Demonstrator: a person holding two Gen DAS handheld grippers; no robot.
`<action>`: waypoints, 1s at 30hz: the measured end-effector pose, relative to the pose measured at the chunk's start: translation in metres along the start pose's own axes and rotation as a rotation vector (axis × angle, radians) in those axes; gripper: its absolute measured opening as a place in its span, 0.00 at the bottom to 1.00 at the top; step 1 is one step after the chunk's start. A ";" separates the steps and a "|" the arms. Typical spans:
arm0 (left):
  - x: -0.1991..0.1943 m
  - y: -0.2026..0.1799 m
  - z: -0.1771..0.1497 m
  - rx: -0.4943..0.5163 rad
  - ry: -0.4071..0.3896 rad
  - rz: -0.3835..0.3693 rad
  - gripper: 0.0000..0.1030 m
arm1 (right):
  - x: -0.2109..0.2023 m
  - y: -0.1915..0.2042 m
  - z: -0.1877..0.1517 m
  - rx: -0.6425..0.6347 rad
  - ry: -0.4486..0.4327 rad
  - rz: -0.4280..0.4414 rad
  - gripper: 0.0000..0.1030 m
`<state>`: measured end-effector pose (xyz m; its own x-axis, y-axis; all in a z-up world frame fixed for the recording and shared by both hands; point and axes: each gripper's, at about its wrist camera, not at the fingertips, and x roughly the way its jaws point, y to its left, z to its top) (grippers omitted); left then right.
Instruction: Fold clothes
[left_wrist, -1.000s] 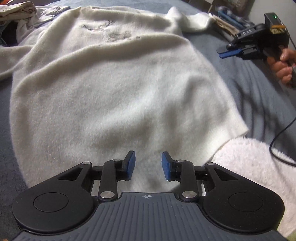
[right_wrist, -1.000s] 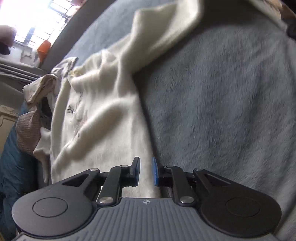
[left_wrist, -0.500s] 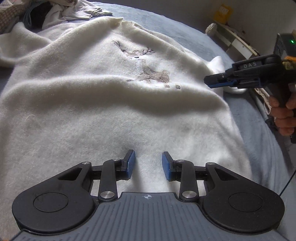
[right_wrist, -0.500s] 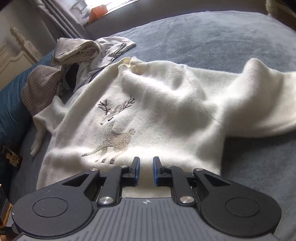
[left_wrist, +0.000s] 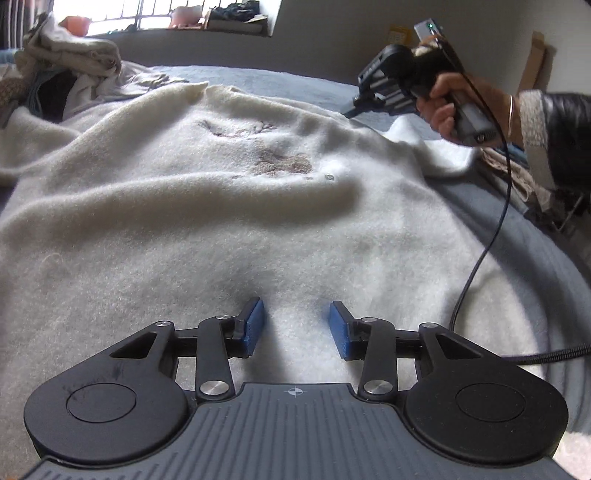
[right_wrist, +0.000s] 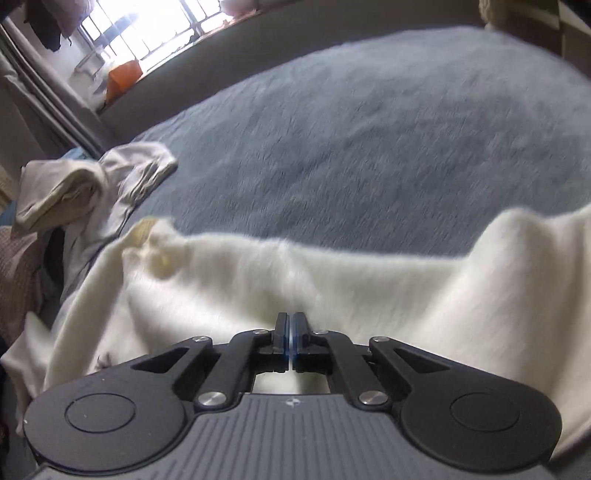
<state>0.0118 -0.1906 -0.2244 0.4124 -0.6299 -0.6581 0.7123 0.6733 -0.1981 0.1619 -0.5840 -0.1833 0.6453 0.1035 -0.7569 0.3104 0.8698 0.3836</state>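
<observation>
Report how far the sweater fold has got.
Done: the white sweater lies spread deer side up on the grey blanket, no fold made. In hand: the right gripper is shut over its shoulder, with no cloth visibly pinched; the left gripper, jaws just widened, hovers open over the hem. Left: every fold, then the heaped clothes.

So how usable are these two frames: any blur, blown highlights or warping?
Left wrist view: sharp, cream sweater evenly lit, a soft shadow by the left tongs, window overexposed. Right wrist view: motion-smeared grey blanket and sweater edge, window blown out, fisheye bends the horizon.
</observation>
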 end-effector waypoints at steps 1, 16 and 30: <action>0.001 -0.003 0.000 0.018 -0.004 0.006 0.42 | -0.005 0.002 0.002 -0.005 0.011 0.031 0.01; 0.001 0.005 -0.002 -0.037 -0.032 -0.029 0.44 | 0.092 0.116 0.038 -0.633 0.113 -0.019 0.60; 0.003 0.009 -0.002 -0.065 -0.050 -0.053 0.44 | 0.088 0.054 0.066 -0.272 -0.061 0.067 0.12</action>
<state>0.0184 -0.1851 -0.2298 0.4041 -0.6831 -0.6083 0.6963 0.6610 -0.2797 0.2819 -0.5595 -0.1941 0.7014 0.1426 -0.6984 0.0729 0.9603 0.2693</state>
